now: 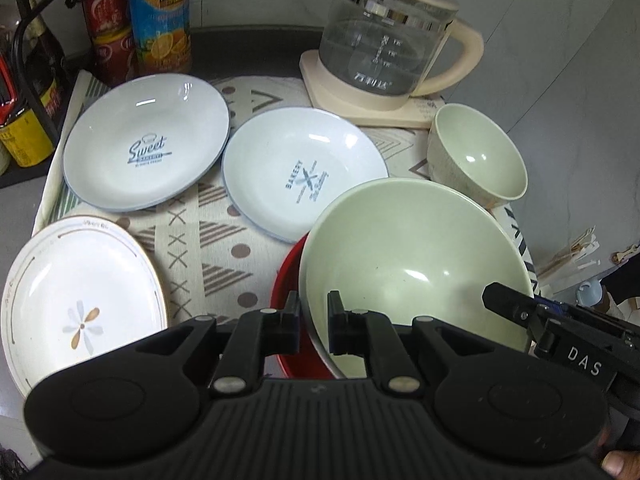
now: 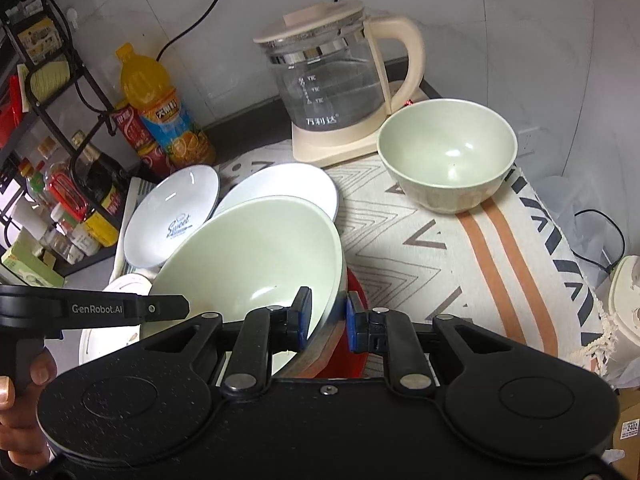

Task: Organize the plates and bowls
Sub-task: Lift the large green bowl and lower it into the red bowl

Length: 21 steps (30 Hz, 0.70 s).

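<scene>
1. The large green bowl (image 1: 412,264) sits tilted in the red bowl (image 1: 292,320) at the near edge of the desk (image 2: 440,264), right in front of both tools; its rim rises toward 12 o'clock in the right wrist view.
2. The left hand-held gripper (image 1: 313,322) straddles the bowl's near-left rim, one finger outside and one inside. A narrow gap shows at the pads, so I cannot tell whether it is clamped.
3. The right hand-held gripper (image 2: 328,318) straddles the near-right rim the same way, blue pads (image 2: 354,324) close to the wall; a firm pinch is again unclear.
4. Both tools are equally near, at the bowl's 6 o'clock edge, so a lift would go straight up.
5. The small green bowl (image 2: 448,156) stands upright at 1 o'clock from the right tool, well apart, by the kettle (image 2: 340,88).
6. Two blue-rimmed plates (image 1: 148,152) lie at 11 o'clock, the flower plate (image 1: 80,304) at 9 o'clock.
</scene>
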Tool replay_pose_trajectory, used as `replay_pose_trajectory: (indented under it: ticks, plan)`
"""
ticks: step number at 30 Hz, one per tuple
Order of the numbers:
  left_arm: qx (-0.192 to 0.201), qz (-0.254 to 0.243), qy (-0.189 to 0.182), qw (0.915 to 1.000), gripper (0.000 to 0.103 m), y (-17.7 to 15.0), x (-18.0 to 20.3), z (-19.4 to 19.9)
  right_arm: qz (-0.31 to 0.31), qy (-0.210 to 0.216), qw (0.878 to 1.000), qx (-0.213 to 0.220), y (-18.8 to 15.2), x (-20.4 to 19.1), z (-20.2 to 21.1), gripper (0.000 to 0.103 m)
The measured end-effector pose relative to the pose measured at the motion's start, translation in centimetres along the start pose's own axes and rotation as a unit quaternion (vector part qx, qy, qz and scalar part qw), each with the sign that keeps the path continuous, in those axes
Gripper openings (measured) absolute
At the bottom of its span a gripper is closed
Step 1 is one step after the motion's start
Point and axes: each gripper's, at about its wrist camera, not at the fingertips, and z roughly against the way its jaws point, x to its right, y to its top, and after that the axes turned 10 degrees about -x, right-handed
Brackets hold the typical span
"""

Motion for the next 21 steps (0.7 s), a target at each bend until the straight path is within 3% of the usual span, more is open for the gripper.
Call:
replay_pose_trajectory:
  ticks: [9, 17, 21]
  plan:
    - [-0.024, 0.010, 0.007, 0.9997, 0.010, 0.1, -0.7, -1.0, -0.001, 0.003, 1.000, -0.019, -0.3, 0.2, -1.1, 0.018]
    - [-0.029, 0.011, 0.007, 0.9995, 0.011, 0.3, -0.8, -1.2, -0.010, -0.003, 1.000, -0.026, -0.4, 0.7, -2.2, 0.009]
    - [-0.024, 0.010, 0.002, 0.9997, 0.011, 0.7, -0.8, -0.8, -0.012, -0.007, 1.000, -0.028, -0.5, 0.9, -2.5, 0.010]
